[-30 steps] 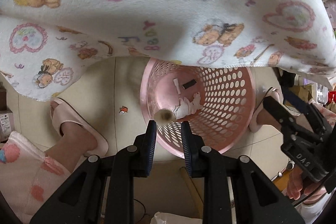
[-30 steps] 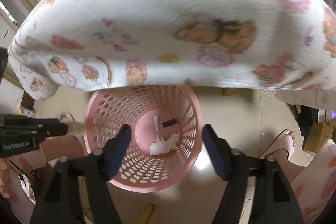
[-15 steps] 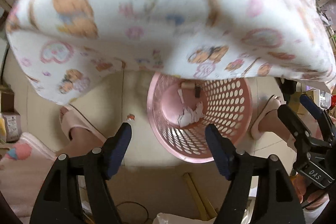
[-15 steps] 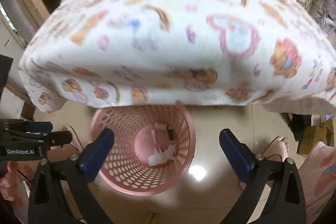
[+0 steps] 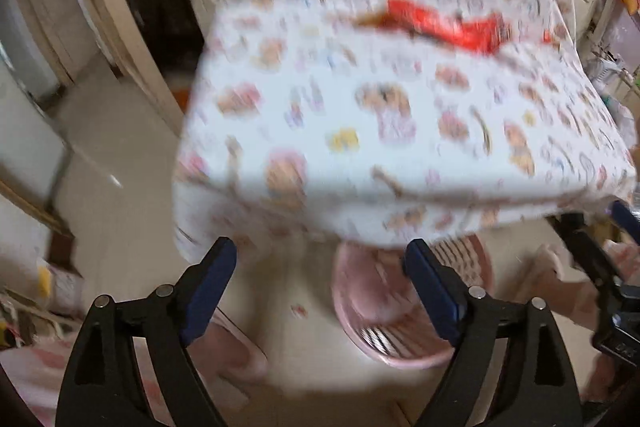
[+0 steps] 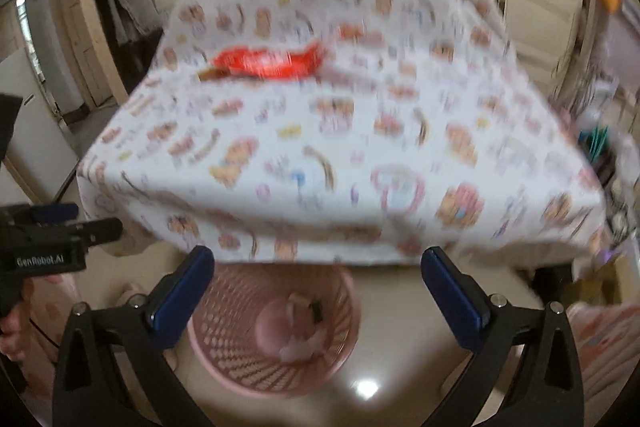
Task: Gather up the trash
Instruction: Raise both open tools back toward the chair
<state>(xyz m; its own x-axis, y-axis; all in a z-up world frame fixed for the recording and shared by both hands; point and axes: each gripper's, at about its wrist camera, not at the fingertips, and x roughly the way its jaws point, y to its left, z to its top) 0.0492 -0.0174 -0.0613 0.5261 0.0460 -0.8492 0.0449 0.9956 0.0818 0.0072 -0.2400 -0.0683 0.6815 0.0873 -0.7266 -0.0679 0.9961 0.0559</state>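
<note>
Both views are smeared with motion blur, so fine detail is lost. The left hand-held gripper [image 5: 322,269] has its blue-padded fingers [image 5: 210,283] spread wide with nothing between them. The right hand-held gripper [image 6: 318,277] is likewise released, its pads [image 6: 182,293] far apart and empty. Each one shows at the edge of the other's view — the right at the far right of the left camera, the left at the far left of the right camera, with lettering on its black body.

Ahead of both is a worktop draped in a white cloth [image 6: 340,131] printed with little bears and hearts; the cloth hangs over the near edge. On top of it, toward the far side, lies a red wrapper [image 6: 268,61], long and crumpled, with something brownish touching its left end — too blurred to name. From the left camera the same red wrapper [image 5: 444,23] sits on the far right part of the cloth [image 5: 380,107].

Below the overhanging edge, on the pale shiny floor [image 6: 400,355], stands a pink perforated basket [image 6: 224,351]. Inside it are some whitish scraps [image 6: 300,343] and a small dark piece near the bottom. In the left view the basket [image 5: 356,323] is partly behind the right finger of that gripper. A pink slipper [image 5: 236,347] shows just by the left finger.
</note>
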